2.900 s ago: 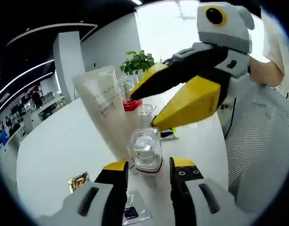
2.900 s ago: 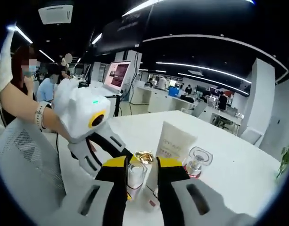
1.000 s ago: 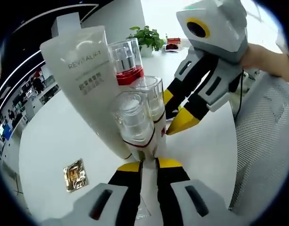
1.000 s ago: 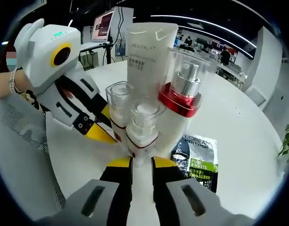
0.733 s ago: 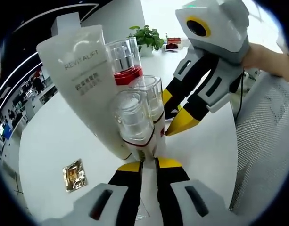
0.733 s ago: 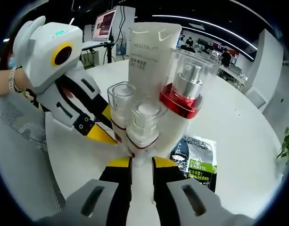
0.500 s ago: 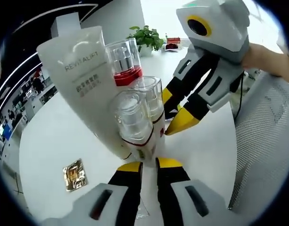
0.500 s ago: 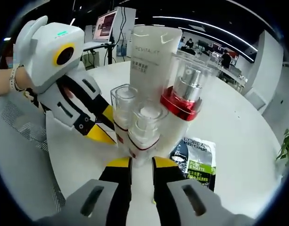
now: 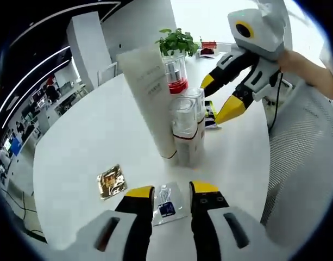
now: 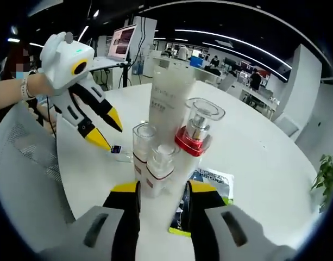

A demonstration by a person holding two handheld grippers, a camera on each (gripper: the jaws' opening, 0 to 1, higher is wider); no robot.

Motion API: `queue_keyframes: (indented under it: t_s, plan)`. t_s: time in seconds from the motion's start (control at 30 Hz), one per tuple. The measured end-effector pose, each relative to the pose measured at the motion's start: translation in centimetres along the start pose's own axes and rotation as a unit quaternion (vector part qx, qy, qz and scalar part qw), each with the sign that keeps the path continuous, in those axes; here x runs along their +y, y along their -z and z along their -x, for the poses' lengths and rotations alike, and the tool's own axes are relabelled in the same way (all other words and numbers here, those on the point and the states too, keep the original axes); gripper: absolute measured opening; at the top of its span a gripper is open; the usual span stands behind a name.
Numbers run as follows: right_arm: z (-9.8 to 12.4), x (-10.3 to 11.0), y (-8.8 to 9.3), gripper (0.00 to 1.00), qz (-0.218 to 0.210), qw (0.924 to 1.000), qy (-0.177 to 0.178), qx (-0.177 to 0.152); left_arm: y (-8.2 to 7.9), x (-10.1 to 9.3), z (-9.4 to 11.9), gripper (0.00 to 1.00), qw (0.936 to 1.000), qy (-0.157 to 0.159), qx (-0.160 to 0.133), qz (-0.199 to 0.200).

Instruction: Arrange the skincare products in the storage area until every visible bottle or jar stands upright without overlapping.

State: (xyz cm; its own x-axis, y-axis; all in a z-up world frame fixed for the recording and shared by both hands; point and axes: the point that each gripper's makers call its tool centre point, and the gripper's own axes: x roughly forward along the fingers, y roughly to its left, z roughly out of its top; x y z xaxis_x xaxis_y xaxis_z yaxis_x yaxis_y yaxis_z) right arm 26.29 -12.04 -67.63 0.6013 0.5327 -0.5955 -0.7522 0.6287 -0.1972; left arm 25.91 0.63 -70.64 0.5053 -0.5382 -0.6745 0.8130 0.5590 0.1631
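Here the skincare things stand together, all upright, near the middle of the round white worktop (image 9: pixel 74 147). The tall white tube (image 9: pixel 150 98) stands on its cap, and the pump bottle (image 9: pixel 176 79) with the red collar is just beside it. Two small clear-capped bottles (image 9: pixel 186 128) stand in front of the tube, close against each other and against its base; I cannot tell whether they touch.

In the left gripper view, the left claw (image 9: pixel 166 193) is spread, holding nothing, low over the worktop on the near side of the cluster. A clear sachet (image 9: pixel 167 202) lies flat between its tips, and a gold sachet (image 9: pixel 111 181) lies to one side. The right claw (image 9: pixel 223 100) hangs beyond the bottles, jaws apart and empty, held by a hand (image 9: pixel 296 65). A potted plant (image 9: pixel 180 41) stands at the far edge.

In the right gripper view, the right claw (image 10: pixel 162 190) is spread and empty, near the small bottles (image 10: pixel 154 160). The tube (image 10: pixel 167 103) rises behind them, the pump bottle (image 10: pixel 196 136) alongside. A dark and green sachet (image 10: pixel 201 198) lies flat by the pump bottle's foot. The left claw (image 10: pixel 104 130) hovers open on the far side, above the clear sachet (image 10: pixel 121 152).
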Motion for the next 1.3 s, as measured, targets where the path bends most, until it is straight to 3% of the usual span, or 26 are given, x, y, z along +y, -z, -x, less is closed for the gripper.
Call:
queue_keyframes:
  t_s: [0.17, 0.3, 0.37, 0.43, 0.5, 0.57, 0.8, 0.93, 1.07, 1.17, 1.3]
  plan:
    - [1.0, -0.1, 0.2, 0.47, 0.006, 0.9999, 0.000, -0.009, 0.7, -0.3, 1.2, 0.31, 1.0000, -0.004, 0.006, 0.004]
    - [1.3, -1.3, 1.3, 0.56, 0.001, 0.9999, 0.011, 0.004, 0.6, -0.7, 1.7, 0.37, 0.9997, -0.002, -0.012, 0.019]
    - [1.4, -1.8, 1.9, 0.61, -0.007, 0.9999, 0.014, 0.006, 0.9, -1.0, 1.7, 0.39, 0.9998, 0.001, -0.005, 0.019]
    - [1.6, -2.3, 2.7, 0.67, -0.021, 0.9994, 0.019, 0.017, 1.2, -1.2, 2.1, 0.39, 0.9997, -0.005, -0.001, 0.023]
    - [1.8, -3.0, 3.9, 0.75, -0.052, 0.9975, 0.032, 0.036, 1.0, -1.6, 2.6, 0.40, 0.9989, -0.006, -0.017, 0.044]
    - [1.8, -3.9, 4.7, 0.80, -0.064, 0.9966, 0.041, 0.033, 1.0, -2.3, 3.1, 0.42, 0.9976, 0.002, -0.026, 0.065]
    - [1.9, -5.5, 7.8, 0.90, -0.128, 0.9889, 0.057, 0.048, 1.2, -3.0, 4.3, 0.40, 0.9973, -0.010, -0.029, 0.067]
    - [0.9, -6.4, 9.1, 0.93, -0.155, 0.9851, 0.060, 0.047, 0.7, -3.0, 4.4, 0.39, 0.9972, -0.014, -0.032, 0.067]
    - [-0.3, -6.7, 9.7, 0.92, -0.146, 0.9862, 0.054, 0.056, 0.2, -3.4, 4.3, 0.39, 0.9966, -0.006, -0.039, 0.073]
    - [-0.7, -7.9, 10.0, 0.86, -0.137, 0.9865, 0.066, 0.060, 0.1, -3.5, 4.2, 0.39, 0.9966, -0.004, -0.038, 0.073]
    - [-0.8, -9.4, 9.9, 0.73, -0.174, 0.9809, 0.069, 0.052, 0.0, -3.4, 3.8, 0.39, 0.9955, -0.007, -0.039, 0.086]
